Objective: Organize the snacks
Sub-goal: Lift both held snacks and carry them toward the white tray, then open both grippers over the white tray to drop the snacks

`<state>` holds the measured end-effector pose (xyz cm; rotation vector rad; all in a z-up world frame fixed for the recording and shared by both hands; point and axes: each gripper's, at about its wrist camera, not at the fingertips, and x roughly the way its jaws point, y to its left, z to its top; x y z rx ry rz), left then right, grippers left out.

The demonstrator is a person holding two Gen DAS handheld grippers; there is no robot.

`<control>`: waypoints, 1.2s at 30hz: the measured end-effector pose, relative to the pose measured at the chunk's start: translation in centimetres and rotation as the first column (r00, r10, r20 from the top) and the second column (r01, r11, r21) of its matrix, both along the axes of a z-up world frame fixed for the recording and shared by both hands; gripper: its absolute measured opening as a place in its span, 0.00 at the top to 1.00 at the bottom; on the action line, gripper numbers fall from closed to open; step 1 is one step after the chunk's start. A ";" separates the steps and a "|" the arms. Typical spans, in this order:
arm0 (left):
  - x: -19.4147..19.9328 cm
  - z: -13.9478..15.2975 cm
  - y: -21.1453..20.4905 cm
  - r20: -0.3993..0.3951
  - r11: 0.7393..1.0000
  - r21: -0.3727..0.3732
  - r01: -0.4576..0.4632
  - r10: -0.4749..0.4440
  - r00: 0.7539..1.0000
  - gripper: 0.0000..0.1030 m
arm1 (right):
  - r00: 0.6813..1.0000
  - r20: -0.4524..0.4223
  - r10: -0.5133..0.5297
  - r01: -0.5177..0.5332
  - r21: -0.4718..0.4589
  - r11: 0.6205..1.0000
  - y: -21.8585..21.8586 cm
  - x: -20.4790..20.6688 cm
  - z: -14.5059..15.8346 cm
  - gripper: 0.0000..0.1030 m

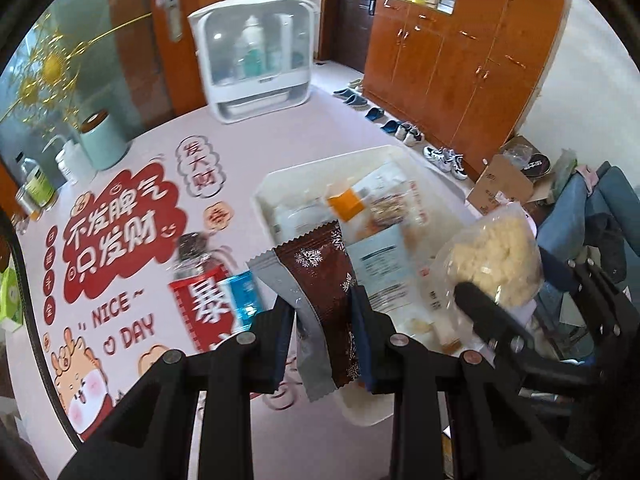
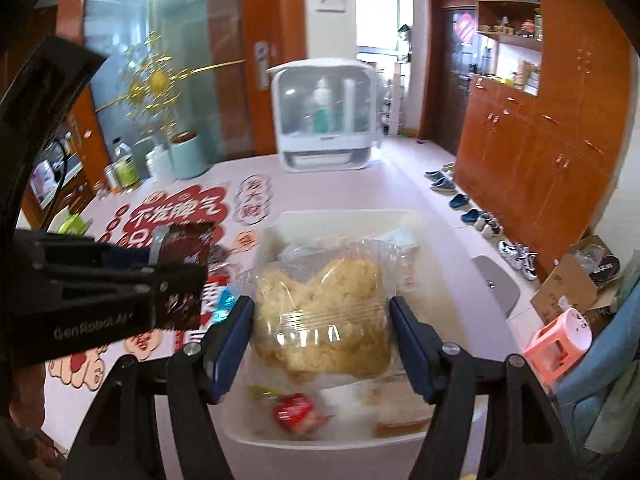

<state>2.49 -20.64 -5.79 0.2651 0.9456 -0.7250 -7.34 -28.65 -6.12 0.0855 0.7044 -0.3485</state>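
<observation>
In the left wrist view my left gripper (image 1: 322,312) is shut on a brown snowflake-printed snack packet (image 1: 320,276) with a grey back, held upright above the table. To its right my right gripper (image 2: 322,320) is shut on a clear bag of pale yellow puffed snacks (image 2: 320,312), which also shows as the bag (image 1: 496,260) in the left view. Both hang over a white tray (image 2: 344,216) of several mixed snack packs, its rim (image 1: 280,176) seen from the left too. The left gripper with its brown packet (image 2: 180,280) shows at the left of the right wrist view.
A red round snack (image 2: 298,412) lies in the tray's near end. A blue packet (image 1: 244,292) and a jar lie on the printed pink tablecloth (image 1: 120,240). A white storage cabinet (image 1: 256,56) stands at the far edge, a mint canister (image 1: 102,140) and bottles at the left. Shoes line the wooden cupboards.
</observation>
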 end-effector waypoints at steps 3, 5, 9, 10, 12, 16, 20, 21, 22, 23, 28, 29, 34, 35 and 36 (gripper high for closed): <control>-0.7 0.3 -1.7 0.007 1.000 -0.010 0.001 -0.001 1.000 0.74 | 1.000 0.013 -0.023 0.023 -0.009 1.000 -2.2 -0.5 0.6 0.33; -1.1 0.4 -2.6 0.008 1.000 -0.013 0.000 0.000 1.000 0.74 | 0.999 0.019 -0.030 0.030 -0.013 0.999 -3.1 -0.7 0.9 0.33; -1.5 0.4 -3.9 0.011 1.000 -0.015 -0.007 0.007 1.000 0.74 | 0.998 0.045 -0.042 0.043 -0.015 0.999 -5.4 -1.0 1.7 0.33; -1.5 0.4 -4.2 0.011 1.000 -0.015 -0.010 0.010 1.000 0.74 | 0.998 0.048 -0.038 0.039 -0.016 0.999 -5.7 -0.9 1.7 0.33; -1.5 0.2 -4.5 0.008 1.000 -0.012 -0.013 0.013 1.000 0.74 | 0.998 0.047 -0.034 0.035 -0.017 0.999 -5.9 -0.9 1.7 0.33; -1.4 -0.5 -5.0 -0.016 1.000 -0.002 -0.022 0.022 1.000 0.74 | 1.000 0.027 -0.009 0.009 -0.008 1.000 -6.5 -0.4 1.1 0.33; -1.3 -1.2 -5.2 -0.032 1.000 0.008 -0.026 0.026 0.999 0.74 | 1.000 0.004 0.006 -0.006 -0.005 1.000 -6.5 0.2 0.6 0.33; -1.3 -1.4 -5.2 -0.035 1.000 0.012 -0.027 0.027 0.999 0.74 | 1.000 -0.003 0.008 -0.008 -0.006 1.000 -6.6 0.3 0.4 0.33; -1.3 -1.5 -5.2 -0.036 1.000 0.013 -0.028 0.029 0.999 0.73 | 1.000 -0.011 0.009 -0.009 -0.005 1.000 -6.6 0.4 0.2 0.33; -1.3 -1.5 -5.2 -0.039 0.999 0.015 -0.029 0.029 0.999 0.73 | 1.000 -0.021 0.007 -0.007 0.000 1.000 -6.7 0.6 0.0 0.32; -1.2 -2.0 -5.0 -0.056 0.998 0.044 -0.040 0.042 0.998 0.23 | 0.997 -0.071 -0.005 0.008 0.038 0.999 -7.3 1.2 -0.9 0.27; -1.1 -2.0 -4.8 -0.058 0.998 0.045 -0.046 0.049 0.997 0.12 | 0.994 -0.105 -0.033 0.037 0.029 0.999 -7.6 1.5 -1.5 0.26; -0.9 -2.1 -3.9 -0.081 0.998 0.034 -0.061 0.064 0.995 0.12 | 0.993 -0.112 -0.040 0.045 0.051 0.998 -8.0 1.3 -1.7 0.21; -0.9 -2.2 -3.8 -0.082 0.997 0.036 -0.064 0.067 0.994 0.12 | 0.993 -0.109 -0.039 0.044 0.046 0.998 -7.8 1.3 -1.7 0.21; -0.9 -2.2 -3.6 -0.083 0.997 0.036 -0.067 0.069 0.994 0.12 | 0.993 -0.110 -0.043 0.047 0.030 0.998 -7.4 1.2 -1.6 0.21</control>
